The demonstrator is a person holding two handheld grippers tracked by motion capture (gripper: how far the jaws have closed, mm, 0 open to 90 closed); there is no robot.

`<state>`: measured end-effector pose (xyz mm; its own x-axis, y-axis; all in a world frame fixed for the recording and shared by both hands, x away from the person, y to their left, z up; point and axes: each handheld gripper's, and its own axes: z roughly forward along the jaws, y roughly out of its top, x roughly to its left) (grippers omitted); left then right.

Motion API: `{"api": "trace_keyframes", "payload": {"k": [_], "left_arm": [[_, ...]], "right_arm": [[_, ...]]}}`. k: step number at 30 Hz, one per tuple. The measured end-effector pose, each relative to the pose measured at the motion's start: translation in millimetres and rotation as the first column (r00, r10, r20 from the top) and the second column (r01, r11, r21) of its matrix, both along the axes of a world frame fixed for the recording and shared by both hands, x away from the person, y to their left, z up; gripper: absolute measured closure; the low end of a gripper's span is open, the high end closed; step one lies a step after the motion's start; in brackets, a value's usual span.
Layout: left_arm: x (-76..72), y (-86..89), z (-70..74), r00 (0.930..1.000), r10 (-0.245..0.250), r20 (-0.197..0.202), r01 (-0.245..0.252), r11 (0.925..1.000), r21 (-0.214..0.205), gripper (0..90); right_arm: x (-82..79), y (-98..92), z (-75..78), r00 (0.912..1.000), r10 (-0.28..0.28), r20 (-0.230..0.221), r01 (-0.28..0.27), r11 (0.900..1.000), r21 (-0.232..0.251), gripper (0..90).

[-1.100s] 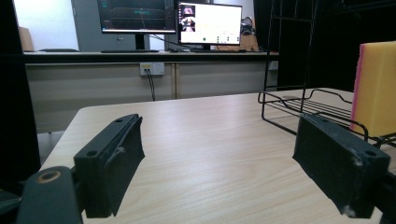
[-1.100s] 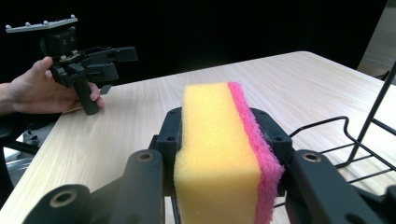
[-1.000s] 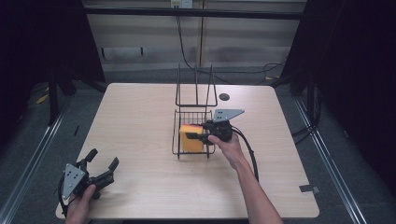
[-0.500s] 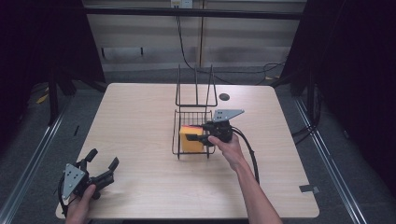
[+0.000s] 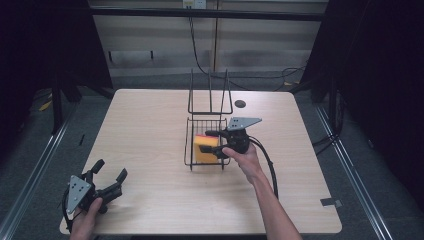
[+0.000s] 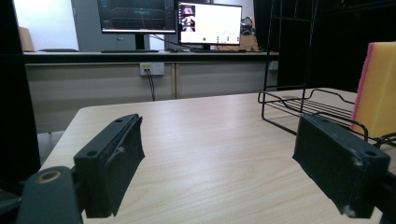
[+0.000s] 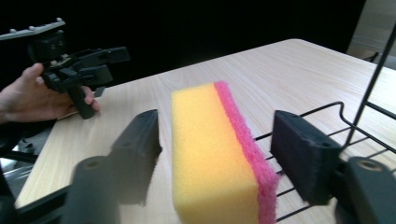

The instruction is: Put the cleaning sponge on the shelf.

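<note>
High view puts the table (image 5: 150, 125) across the middle of the frame, with the wire basket (image 5: 189, 145) at its centre and the yellow-and-pink sponge (image 5: 205, 148) standing on edge inside it. Your right gripper (image 5: 212, 142) straddles the sponge with jaws spread and not yet touching; keep them square to its broad faces, close gently, and lift clear of the wires. At lower left your left gripper (image 5: 107, 176) hangs wide open and empty, so leave it parked.

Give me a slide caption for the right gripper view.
Open right gripper straddling a yellow-and-pink sponge standing in a wire rack.

The high view looks down on the pale wooden table (image 5: 150, 150). Both gripper views sit low and close, sharing the yellow-and-pink sponge block (image 7: 215, 158) (image 6: 378, 88).
</note>
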<state>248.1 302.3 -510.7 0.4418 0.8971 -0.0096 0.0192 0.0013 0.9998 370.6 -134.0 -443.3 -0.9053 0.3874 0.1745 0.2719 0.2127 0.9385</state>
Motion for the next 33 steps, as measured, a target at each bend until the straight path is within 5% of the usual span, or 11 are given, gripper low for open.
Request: {"api": "trace_keyframes", "payload": {"k": [6,15,18,25,33], "left_arm": [[0.0,0.0,0.0,1.0,0.0,0.0,0.0,1.0,0.0,15.6],[-0.3,0.1,0.0,1.0,0.0,0.001,0.0,1.0,-0.003,15.5],[-0.1,0.2,0.0,1.0,0.0,0.002,0.0,1.0,0.0,15.5],[0.0,-0.1,0.0,1.0,-0.001,0.001,0.001,1.0,-0.002,15.5],[0.0,-0.1,0.0,1.0,0.0,0.0,0.0,1.0,-0.002,15.5]], "right_arm": [[-2.9,-1.8,3.9,0.9975,-0.071,0.002,0.071,0.9973,0.018,14.2],[-11.4,-9.7,12.8,0.9956,-0.092,0.015,0.092,0.9955,0.023,13.7],[-19.0,-16.3,12.8,0.9887,-0.143,0.045,0.143,0.9897,0.013,14.1],[-29.2,-22.8,17.9,0.9828,-0.168,0.077,0.167,0.9858,0.021,17.5],[-42.0,-35.2,17.2,0.9718,-0.224,0.075,0.222,0.9745,0.034,16.5]]}}
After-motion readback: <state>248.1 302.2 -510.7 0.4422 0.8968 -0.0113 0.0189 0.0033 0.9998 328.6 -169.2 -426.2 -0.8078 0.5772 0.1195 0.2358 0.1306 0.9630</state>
